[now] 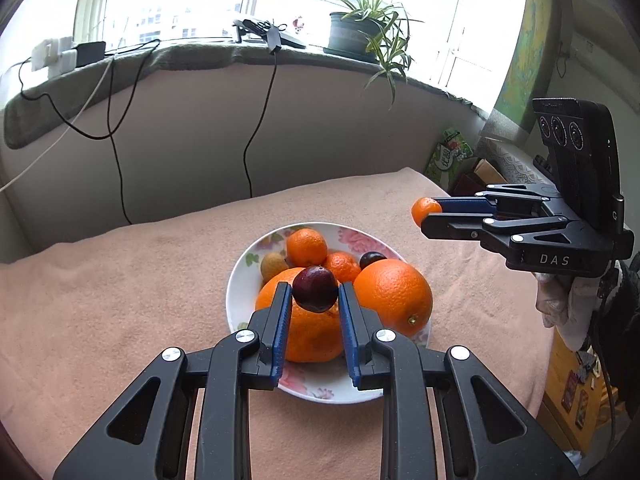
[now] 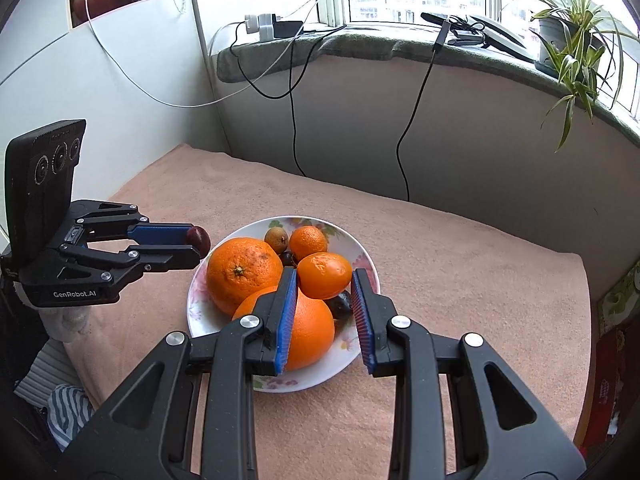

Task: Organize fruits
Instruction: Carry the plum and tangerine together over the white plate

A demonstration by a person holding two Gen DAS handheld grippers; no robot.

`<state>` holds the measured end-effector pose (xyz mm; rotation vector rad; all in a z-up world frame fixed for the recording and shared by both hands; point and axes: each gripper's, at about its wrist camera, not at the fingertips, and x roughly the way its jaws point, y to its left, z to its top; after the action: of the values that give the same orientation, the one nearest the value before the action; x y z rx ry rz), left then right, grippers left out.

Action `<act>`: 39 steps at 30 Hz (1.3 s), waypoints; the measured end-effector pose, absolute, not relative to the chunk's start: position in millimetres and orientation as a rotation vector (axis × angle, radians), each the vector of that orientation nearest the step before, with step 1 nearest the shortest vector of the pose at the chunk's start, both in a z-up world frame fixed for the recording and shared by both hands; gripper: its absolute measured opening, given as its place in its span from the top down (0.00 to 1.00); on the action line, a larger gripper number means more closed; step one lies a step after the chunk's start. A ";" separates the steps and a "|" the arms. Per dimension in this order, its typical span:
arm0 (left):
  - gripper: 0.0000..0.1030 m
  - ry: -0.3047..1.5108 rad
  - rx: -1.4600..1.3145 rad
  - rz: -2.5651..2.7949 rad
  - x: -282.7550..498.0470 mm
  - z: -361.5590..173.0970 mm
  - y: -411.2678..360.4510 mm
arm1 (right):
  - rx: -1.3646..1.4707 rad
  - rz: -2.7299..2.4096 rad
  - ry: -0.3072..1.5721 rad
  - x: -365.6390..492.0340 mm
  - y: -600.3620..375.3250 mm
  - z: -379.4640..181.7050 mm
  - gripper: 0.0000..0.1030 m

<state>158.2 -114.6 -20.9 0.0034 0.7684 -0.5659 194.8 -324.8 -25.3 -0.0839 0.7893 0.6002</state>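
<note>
A flowered white plate [image 1: 240, 280] on the peach blanket holds two big oranges [image 1: 394, 296], small tangerines [image 1: 307, 246], a brown fruit [image 1: 272, 266] and a dark plum [image 1: 372, 258]. My left gripper [image 1: 315, 288] is shut on another dark plum [image 1: 315, 300], held above the plate's near side. From the right, my right gripper [image 1: 430, 214] hangs beyond the plate's rim, shut on a tangerine [image 1: 424, 208]. In the right wrist view that tangerine [image 2: 325, 275] sits between the blue pads over the plate [image 2: 196, 300], and the left gripper [image 2: 196, 242] holds its plum [image 2: 200, 238] at the plate's left edge.
The blanket-covered surface [image 2: 460, 280] ends at a grey wall with black cables [image 2: 404, 152] hanging down it. The sill above carries a potted plant [image 1: 360, 28], chargers and a stand. Boxes and a green packet [image 1: 446, 156] stand off the right edge.
</note>
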 end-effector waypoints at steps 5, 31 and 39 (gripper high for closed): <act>0.78 0.776 -0.015 -0.553 173.4 -22.0 -118.5 | -0.039 0.580 0.803 204.3 -328.2 -31.5 0.72; 0.78 0.779 0.026 -0.577 188.6 -25.4 -158.4 | 0.015 0.550 0.856 231.8 -324.2 -50.4 0.72; 0.78 0.783 0.024 -0.576 189.1 -26.2 -156.5 | 0.009 0.556 0.860 229.6 -321.8 -52.0 0.72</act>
<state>189.1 -156.5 -26.2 0.0242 0.7831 -0.5756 229.6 -321.8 -52.0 0.0090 0.8600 0.5564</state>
